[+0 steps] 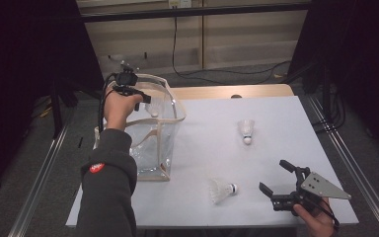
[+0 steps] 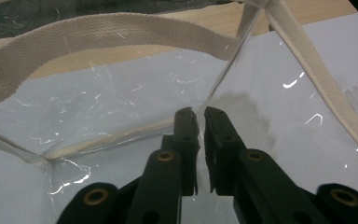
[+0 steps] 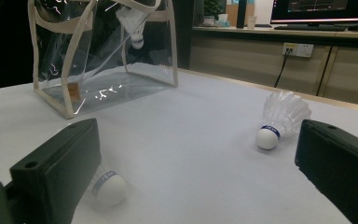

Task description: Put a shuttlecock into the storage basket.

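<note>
A clear plastic bag (image 1: pixel 152 145) with cream straps stands at the table's left. My left gripper (image 1: pixel 145 98) hovers over its mouth. In the left gripper view (image 2: pixel 199 114) the jaws stand a narrow gap apart with nothing between them. One white shuttlecock (image 1: pixel 153 109) (image 3: pixel 133 28) is high inside the bag, just below those jaws, cork down. My right gripper (image 1: pixel 274 175) (image 3: pixel 198 140) rests open near the front right. A second shuttlecock (image 1: pixel 222 190) (image 3: pixel 107 186) lies beside its left jaw. A third shuttlecock (image 1: pixel 246 131) (image 3: pixel 279 121) lies farther off.
A white sheet (image 1: pixel 276 113) covers the table, with a wooden strip (image 1: pixel 227 91) at its far edge. Metal rails (image 1: pixel 44 163) run along both sides. A cable (image 1: pixel 217 74) lies on the floor behind. Cabinets (image 3: pixel 261 56) stand beyond the table.
</note>
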A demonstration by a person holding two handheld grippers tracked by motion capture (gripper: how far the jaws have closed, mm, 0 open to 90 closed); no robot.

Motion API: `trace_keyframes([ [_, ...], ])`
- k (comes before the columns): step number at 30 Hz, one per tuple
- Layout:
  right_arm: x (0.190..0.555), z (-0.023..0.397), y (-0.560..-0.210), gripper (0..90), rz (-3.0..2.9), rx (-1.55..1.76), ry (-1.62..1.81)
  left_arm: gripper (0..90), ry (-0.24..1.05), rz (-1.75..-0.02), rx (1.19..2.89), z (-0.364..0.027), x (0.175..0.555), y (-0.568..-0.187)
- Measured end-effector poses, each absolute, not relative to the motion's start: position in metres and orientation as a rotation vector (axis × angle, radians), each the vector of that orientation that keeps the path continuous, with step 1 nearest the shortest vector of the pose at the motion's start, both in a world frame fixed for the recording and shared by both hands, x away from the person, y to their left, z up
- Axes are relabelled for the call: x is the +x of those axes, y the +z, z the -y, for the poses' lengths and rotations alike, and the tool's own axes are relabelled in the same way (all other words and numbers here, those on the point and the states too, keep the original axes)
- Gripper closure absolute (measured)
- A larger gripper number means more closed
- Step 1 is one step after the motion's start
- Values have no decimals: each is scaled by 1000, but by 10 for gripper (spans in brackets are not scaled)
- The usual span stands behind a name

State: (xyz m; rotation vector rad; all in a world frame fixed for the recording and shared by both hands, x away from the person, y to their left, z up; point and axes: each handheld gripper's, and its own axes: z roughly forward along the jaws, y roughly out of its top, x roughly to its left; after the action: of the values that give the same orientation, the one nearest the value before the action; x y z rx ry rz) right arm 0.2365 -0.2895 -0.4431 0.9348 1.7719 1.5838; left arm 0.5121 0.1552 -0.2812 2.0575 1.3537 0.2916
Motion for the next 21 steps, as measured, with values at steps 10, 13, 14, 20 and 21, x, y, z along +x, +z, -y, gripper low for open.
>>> trace_keyframes([
  [10,236,289,-443,0,-1769,936,1589,817,289,-1348,2037,-156,509,-279],
  [13,237,290,-443,0,-1771,933,1582,795,282,-1344,2033,-156,508,-277],
  [14,237,290,-443,0,-1772,933,1582,787,276,-1343,2033,-156,507,-277],
  [20,236,290,-443,0,-1773,934,1580,699,263,-1336,2033,-156,503,-274],
  [21,236,290,-443,0,-1773,934,1579,690,263,-1335,2026,-157,503,-273],
])
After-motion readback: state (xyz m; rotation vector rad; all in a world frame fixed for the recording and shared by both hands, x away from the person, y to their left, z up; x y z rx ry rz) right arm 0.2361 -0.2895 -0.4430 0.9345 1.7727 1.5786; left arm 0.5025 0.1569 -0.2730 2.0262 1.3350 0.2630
